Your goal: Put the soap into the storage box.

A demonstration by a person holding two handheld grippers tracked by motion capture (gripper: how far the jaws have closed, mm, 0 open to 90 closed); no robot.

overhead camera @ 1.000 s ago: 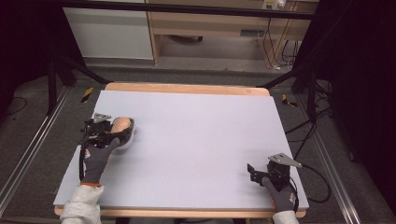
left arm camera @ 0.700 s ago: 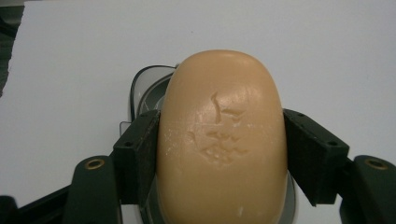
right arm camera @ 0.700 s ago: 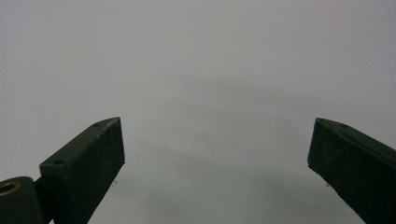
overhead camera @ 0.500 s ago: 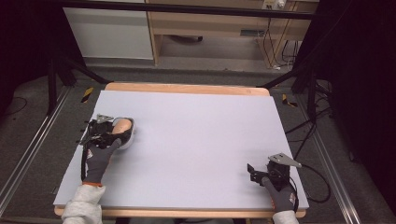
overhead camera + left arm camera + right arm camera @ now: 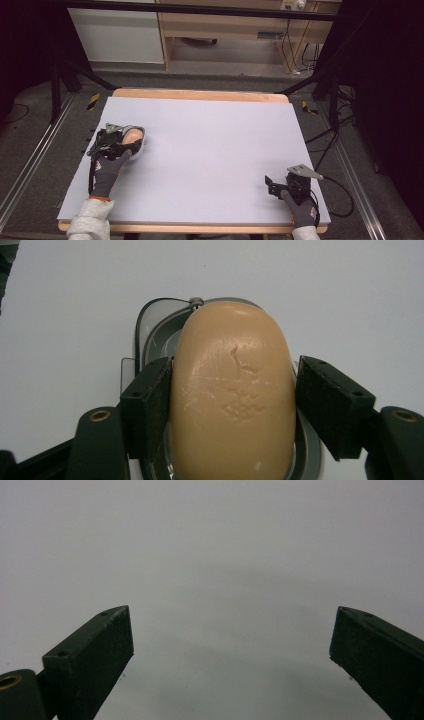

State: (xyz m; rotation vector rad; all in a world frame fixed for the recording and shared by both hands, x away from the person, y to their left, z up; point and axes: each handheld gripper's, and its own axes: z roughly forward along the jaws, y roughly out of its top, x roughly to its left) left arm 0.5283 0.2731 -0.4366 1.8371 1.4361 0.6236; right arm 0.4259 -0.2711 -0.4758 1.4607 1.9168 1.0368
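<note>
A tan oval soap bar (image 5: 232, 395) lies in a grey soap dish (image 5: 150, 320) at the left side of the table. My left gripper (image 5: 234, 390) is shut on the soap bar: one black pad (image 5: 150, 400) presses its left flank and the other sits against its right flank. In the high view the soap bar (image 5: 132, 135) and dish (image 5: 142, 147) sit just ahead of the left gripper (image 5: 124, 142), held by a gloved hand. My right gripper (image 5: 270, 184) rests near the table's front right corner, open (image 5: 230, 630), with bare table between its jaws.
The pale grey table top (image 5: 210, 140) has a wooden edge at the back and front. Cables (image 5: 345, 195) trail off the right side. Dark floor, metal rails and a shelf unit (image 5: 220, 30) lie beyond the table.
</note>
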